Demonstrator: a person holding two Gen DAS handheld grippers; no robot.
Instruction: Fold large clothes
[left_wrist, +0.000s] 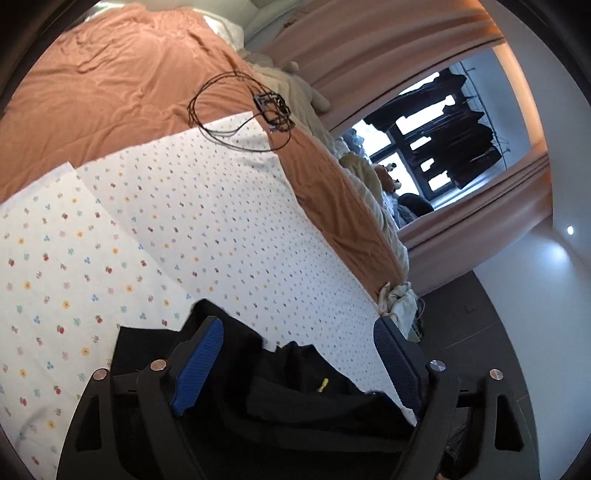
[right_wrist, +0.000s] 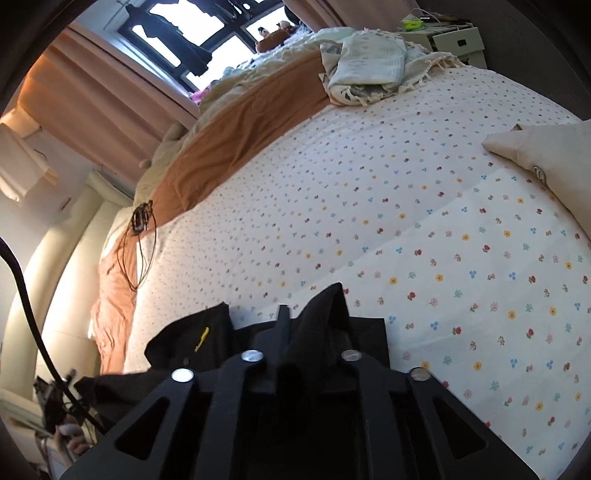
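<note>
A home bedroom is shown by a bed (right_wrist: 369, 192) spread with a flower-printed sheet (left_wrist: 192, 206) and an orange cover (left_wrist: 103, 81), pink curtains (left_wrist: 369, 40) drawn beside a window (right_wrist: 192, 33), and soft toys (right_wrist: 271, 35) set along it.

Bedroom interior: a bed (right_wrist: 424, 206) spread with a flower-print sheet (left_wrist: 207, 206) over an orange cover (left_wrist: 96, 81); salmon curtains (left_wrist: 369, 44) frame a bright window (left_wrist: 424, 147) with dark clothes hanging outside; white wall (left_wrist: 524, 266), dark floor (left_wrist: 480, 325), cream headboard (right_wrist: 74, 266) at left
</note>
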